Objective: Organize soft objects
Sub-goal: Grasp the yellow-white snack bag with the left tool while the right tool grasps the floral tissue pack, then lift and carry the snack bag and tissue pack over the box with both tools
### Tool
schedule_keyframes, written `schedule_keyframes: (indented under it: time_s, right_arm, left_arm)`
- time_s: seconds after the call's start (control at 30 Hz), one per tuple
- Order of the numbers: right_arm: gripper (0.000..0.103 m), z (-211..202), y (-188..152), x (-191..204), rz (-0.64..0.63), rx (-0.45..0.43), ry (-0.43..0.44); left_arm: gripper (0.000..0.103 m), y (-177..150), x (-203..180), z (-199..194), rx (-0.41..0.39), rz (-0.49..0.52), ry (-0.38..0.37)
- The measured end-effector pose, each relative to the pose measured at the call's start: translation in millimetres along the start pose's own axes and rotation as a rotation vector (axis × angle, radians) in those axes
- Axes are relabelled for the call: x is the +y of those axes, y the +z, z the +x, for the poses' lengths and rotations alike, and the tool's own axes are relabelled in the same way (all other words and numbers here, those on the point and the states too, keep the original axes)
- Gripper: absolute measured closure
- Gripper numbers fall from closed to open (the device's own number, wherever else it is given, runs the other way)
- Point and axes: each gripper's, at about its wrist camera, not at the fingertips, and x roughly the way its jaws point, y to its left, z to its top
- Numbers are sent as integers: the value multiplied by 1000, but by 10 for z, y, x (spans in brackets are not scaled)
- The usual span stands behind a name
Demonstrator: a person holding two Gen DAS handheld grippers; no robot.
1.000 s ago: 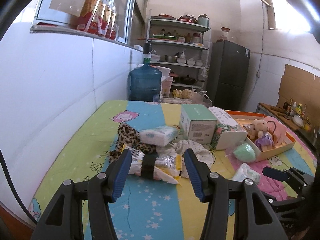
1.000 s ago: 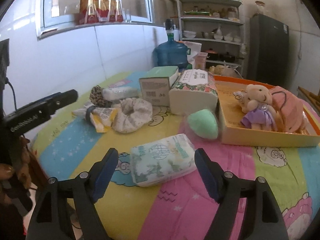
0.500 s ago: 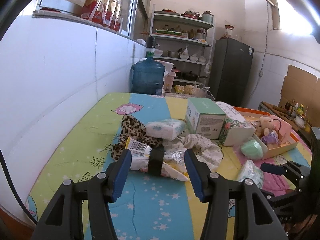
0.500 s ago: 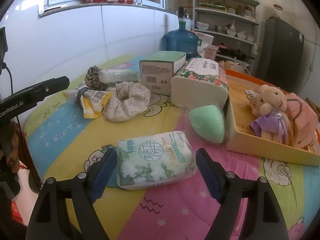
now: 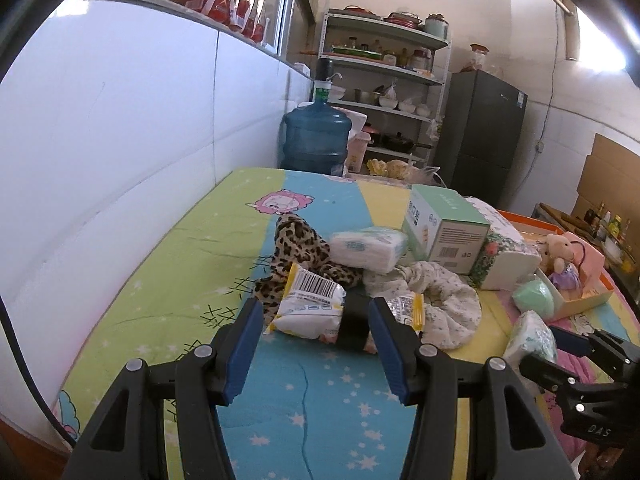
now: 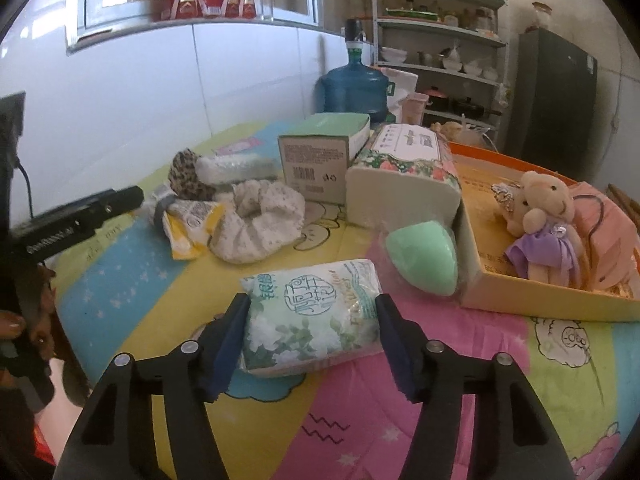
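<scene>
My left gripper (image 5: 316,332) is open, its blue pads on either side of a yellow-white snack packet (image 5: 310,306) wrapped by a black band (image 5: 354,322). My right gripper (image 6: 312,332) is open, its pads on both sides of a green floral tissue pack (image 6: 312,316) that lies on the quilt. Near the packet lie a leopard-print scrunchie (image 5: 298,246), a white floral scrunchie (image 5: 444,300) and a small white tissue pack (image 5: 366,248). A mint green sponge (image 6: 424,256) lies against the orange tray (image 6: 532,300), which holds a teddy bear (image 6: 544,220) and a pink pouch (image 6: 608,232).
A green-white box (image 6: 320,156) and a large floral tissue brick (image 6: 404,180) stand mid-table. A white wall runs along the left. A blue water jug (image 5: 316,140), shelves (image 5: 384,92) and a dark fridge (image 5: 480,136) stand beyond the far edge.
Both grippers have moved forward and lower. The left fingers now flank the snack packet, and the right fingers now flank the green tissue pack.
</scene>
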Motion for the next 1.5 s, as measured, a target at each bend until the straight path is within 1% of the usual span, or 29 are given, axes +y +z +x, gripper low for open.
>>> schedule_keyframes:
  time_s: [0.13, 0.23, 0.3, 0.43, 0.57, 0.7, 0.83, 0.9, 1.03, 1.1, 1.13, 1.17, 1.2, 1.23, 1.27, 1.3, 1.37, 1.5]
  right_arm:
    - [41, -57, 40, 14, 12, -27, 15]
    - [41, -106, 84, 17, 19, -51, 27]
    - [41, -124, 97, 9, 23, -58, 34]
    - [41, -136, 107, -6, 27, -64, 45]
    - [41, -114, 103, -8, 28, -63, 63]
    - [41, -90, 90, 8, 22, -59, 79]
    - [41, -104, 77, -1, 21, -61, 88]
    - [41, -108, 70, -13, 25, -59, 90]
    - [41, -113, 53, -41, 30, -59, 96]
    - [41, -112, 45, -51, 32, -60, 100]
    - [41, -114, 44, -51, 33, -61, 103]
    - [41, -111, 44, -49, 33, -61, 102]
    - [41, -112, 42, -53, 34, -62, 104]
    - [41, -113, 38, -53, 35, -62, 106]
    - [41, -115, 35, -56, 34, -62, 108]
    - [41, -117, 33, -50, 33, -62, 110]
    - [41, -122, 28, -37, 31, -62, 112]
    - [41, -118, 29, -24, 31, -59, 114]
  left_arm:
    - [48, -16, -124, 35, 15, 33, -36]
    - [48, -31, -226, 89, 29, 60, -44]
    - [48, -40, -238, 118, 39, 46, -47]
    - [48, -87, -195, 163, 69, -17, -58]
    - [48, -156, -219, 202, 96, -28, -65]
    - [48, -181, -254, 259, 111, -65, -85]
    - [48, -220, -303, 359, 154, -92, -100]
    - [48, -225, -321, 366, 149, -86, -92]
    - [49, -222, -306, 344, 147, -93, -106]
    - [51, -226, -225, 309, 142, -94, -124]
    - [56, -223, -201, 304, 144, -93, -127]
    - [65, -226, -182, 299, 150, -90, -135]
    - [70, -228, -164, 302, 157, -90, -144]
    - [81, -233, -149, 294, 161, -88, -144]
    - [88, -240, -138, 277, 161, -76, -139]
    - [89, -246, -118, 259, 158, -69, -136]
    - [94, -265, -77, 224, 149, -63, -136]
    - [97, -262, -20, 185, 135, -65, -126]
